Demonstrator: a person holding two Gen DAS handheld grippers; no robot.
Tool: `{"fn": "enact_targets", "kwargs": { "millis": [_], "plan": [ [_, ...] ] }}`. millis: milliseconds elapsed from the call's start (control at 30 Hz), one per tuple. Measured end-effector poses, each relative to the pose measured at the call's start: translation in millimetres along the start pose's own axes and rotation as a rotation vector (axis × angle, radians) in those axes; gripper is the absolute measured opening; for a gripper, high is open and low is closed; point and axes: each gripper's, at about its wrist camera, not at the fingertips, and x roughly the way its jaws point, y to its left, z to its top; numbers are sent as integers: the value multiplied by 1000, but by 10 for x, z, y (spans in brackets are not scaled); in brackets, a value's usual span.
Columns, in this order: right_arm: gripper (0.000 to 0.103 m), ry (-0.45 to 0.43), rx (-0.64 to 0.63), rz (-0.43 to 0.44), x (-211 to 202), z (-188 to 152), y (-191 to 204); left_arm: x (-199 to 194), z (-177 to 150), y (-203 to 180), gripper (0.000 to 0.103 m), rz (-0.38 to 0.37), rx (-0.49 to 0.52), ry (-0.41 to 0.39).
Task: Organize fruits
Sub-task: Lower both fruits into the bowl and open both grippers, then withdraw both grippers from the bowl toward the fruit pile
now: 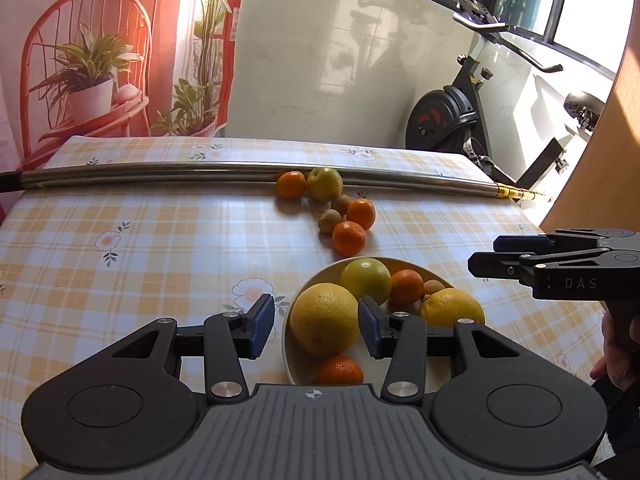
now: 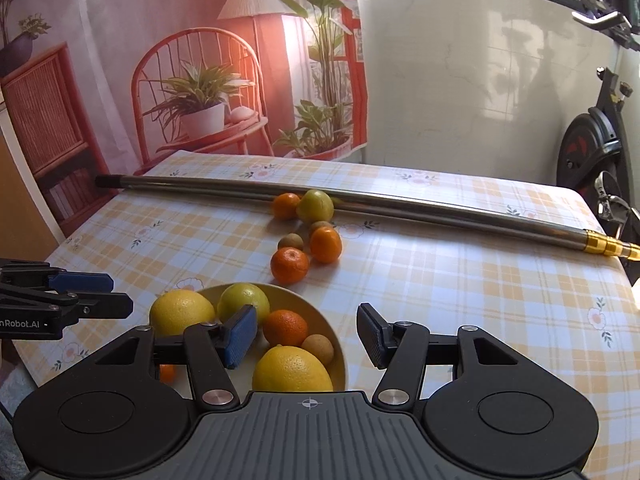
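Where legible, "DAS" on right tool point(image 1: 486, 257)

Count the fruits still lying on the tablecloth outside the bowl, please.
6: a mandarin and green fruit against the metal pole, then two mandarins and two small brown fruits.

This is a room in a home. A table point(image 2: 460, 280) covered with a yellow checked, flower-printed cloth stands at its middle, and a bowl point(image 2: 316, 312) of fruit sits on it. Behind the table, to the left, hangs a printed backdrop point(image 2: 160, 60) picturing a red chair, a lamp and potted plants. Behind the table to the right is a white tiled wall point(image 1: 340, 60), an exercise bike point(image 1: 452, 120) parked beside it, under windows point(image 1: 580, 8) letting in sunlight.
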Motion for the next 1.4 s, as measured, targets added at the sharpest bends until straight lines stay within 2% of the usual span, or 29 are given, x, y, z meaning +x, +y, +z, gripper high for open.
{"fn": "enact_targets", "kwargs": {
  "millis": [167,267,400,567,700,867,1000,1400],
  "plan": [
    [53,-54,-42,-43,2,173,-76,-132,290,186,48,35,-78,-99],
    [52,-83,-52,-48,38,244,-148,-163,446,278,48,76,-101,-133],
    [52,-114,-35,-101,124,304,-252,-192,609,397,49,135,-136,-179],
    [52,-123,40,-93,276,365,-447,-160,667,574,49,173,-222,-188],
    [52,-135,11,-76,378,392,-471,-57,685,654,49,209,-234,-172],
    [52,-133,-32,-69,520,426,-434,32,713,710,49,218,-256,-169],
    [52,-128,-50,-50,649,463,-427,117,775,695,54,218,-241,-172],
    [45,-106,-9,-6,940,509,-540,454,861,504,54,198,-125,-155]
  ]
}}
